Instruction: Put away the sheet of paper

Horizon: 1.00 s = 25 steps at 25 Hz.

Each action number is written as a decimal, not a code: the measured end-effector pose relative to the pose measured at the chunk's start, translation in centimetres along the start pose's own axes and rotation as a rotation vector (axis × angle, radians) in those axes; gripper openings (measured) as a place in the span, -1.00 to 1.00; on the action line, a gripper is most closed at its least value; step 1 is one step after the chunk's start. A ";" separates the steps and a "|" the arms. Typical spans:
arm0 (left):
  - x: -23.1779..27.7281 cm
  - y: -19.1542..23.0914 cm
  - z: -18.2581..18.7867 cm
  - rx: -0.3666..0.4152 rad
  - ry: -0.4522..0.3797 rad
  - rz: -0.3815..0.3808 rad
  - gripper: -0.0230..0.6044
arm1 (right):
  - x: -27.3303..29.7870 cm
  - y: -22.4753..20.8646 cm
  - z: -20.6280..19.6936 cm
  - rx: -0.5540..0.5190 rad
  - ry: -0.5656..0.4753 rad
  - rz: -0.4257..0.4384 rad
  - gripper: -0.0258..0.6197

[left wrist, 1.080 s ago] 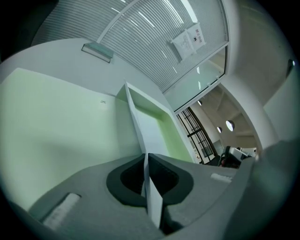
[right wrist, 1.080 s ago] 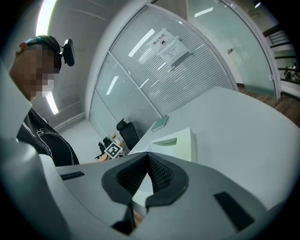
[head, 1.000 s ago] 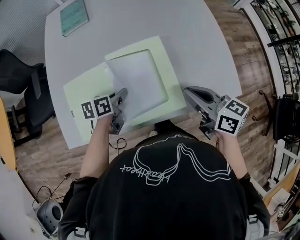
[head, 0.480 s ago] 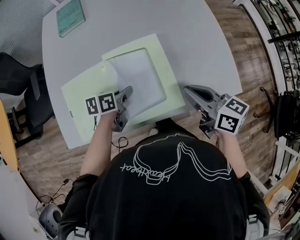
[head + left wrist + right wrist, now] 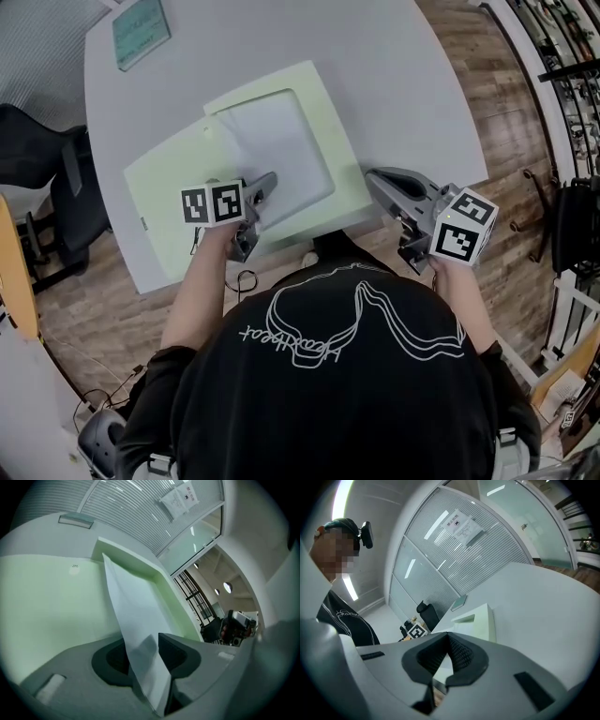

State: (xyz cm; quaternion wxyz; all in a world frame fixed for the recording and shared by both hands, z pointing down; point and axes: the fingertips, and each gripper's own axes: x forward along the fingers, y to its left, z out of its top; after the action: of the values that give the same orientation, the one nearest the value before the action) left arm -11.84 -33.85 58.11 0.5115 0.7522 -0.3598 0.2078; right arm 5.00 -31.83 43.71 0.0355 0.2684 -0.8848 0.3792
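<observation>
A white sheet of paper (image 5: 277, 155) lies in the tray of an open pale green box (image 5: 330, 122), whose lid (image 5: 164, 187) is folded out flat to the left. My left gripper (image 5: 265, 185) is at the sheet's near corner. In the left gripper view the paper (image 5: 131, 616) runs between the jaws of the left gripper (image 5: 143, 653), which are opening and stand apart around it. My right gripper (image 5: 377, 181) hovers off the box's right side near the table edge. Seen from its own camera, the right gripper (image 5: 447, 641) is shut with nothing in it.
The box sits on a round pale grey table (image 5: 403, 84). A teal booklet (image 5: 141, 30) lies at the far left of it. A black office chair (image 5: 42, 159) stands left of the table, on a wooden floor (image 5: 525, 187).
My left gripper has moved right and forward over the tray with the paper's corner, and its jaws have parted. The right gripper has stayed in place.
</observation>
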 end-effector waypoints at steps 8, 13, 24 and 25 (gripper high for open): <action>-1.8 1.8 0.4 0.148 -0.018 0.229 -0.17 | 0.4 0.9 -0.2 0.007 0.006 0.032 -0.89; -4.1 2.6 1.1 0.125 -0.087 0.275 -0.15 | 0.5 1.5 -0.2 -0.011 0.013 0.036 -0.89; -11.3 -6.0 4.4 0.326 -0.326 0.123 -0.21 | 0.5 4.7 1.9 -0.091 -0.027 0.093 -0.89; -12.3 -7.3 3.8 0.373 -0.339 0.090 -0.29 | 0.3 5.7 1.7 -0.106 -0.035 0.101 -0.89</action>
State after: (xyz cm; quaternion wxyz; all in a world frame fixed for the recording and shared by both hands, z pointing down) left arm -14.58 -31.72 43.68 0.2865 0.8409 -0.4289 0.1639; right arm 2.07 -29.90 38.83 0.0151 0.2277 -0.9165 0.3286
